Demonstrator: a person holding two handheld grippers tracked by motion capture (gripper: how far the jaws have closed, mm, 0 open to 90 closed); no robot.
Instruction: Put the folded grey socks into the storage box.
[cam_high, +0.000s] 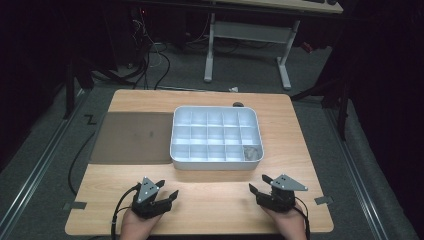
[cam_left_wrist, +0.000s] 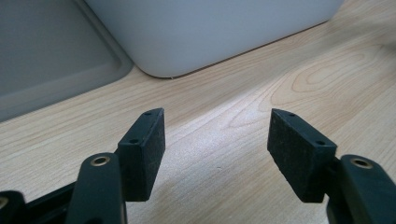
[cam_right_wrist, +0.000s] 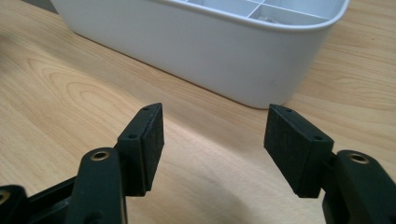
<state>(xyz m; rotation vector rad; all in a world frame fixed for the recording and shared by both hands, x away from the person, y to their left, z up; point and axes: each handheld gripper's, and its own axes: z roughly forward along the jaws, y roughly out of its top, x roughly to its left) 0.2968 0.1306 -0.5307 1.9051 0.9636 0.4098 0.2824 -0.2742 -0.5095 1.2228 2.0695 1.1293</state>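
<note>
Left gripper (cam_high: 167, 188) resting low over the near left part of the wooden table (cam_high: 210, 200), jaws spread wide, nothing between the pads (cam_left_wrist: 149, 149). Right gripper (cam_high: 258, 183) likewise wide open and empty, near the front right, pointed at the white compartment tray (cam_high: 216, 159). Tray sitting mid-table, just ahead of both grippers but apart from them, left wall beside a grey mat (cam_high: 134, 137), with 1 small grey lump (cam_high: 252, 152) in the near-right compartment. Likely risks from here, judged from this layout: pushing forward with either gripper this low and striking the tray's smooth front wall (cam_right_wrist: 196, 51), sliding it across the wood or onto the mat (cam_left_wrist: 51, 60) instead of gripping it. Reaching for the grey lump with jaws this wide and catching a thin divider or the rim, tipping the light tray. Pinching only 1 curved corner (cam_left_wrist: 159, 65) and letting it slip from the pads. Lifting from 1 side alone and tilting it, spilling the lump. Safer to rise above the rim first and narrow the jaws before entering a compartment.
</note>
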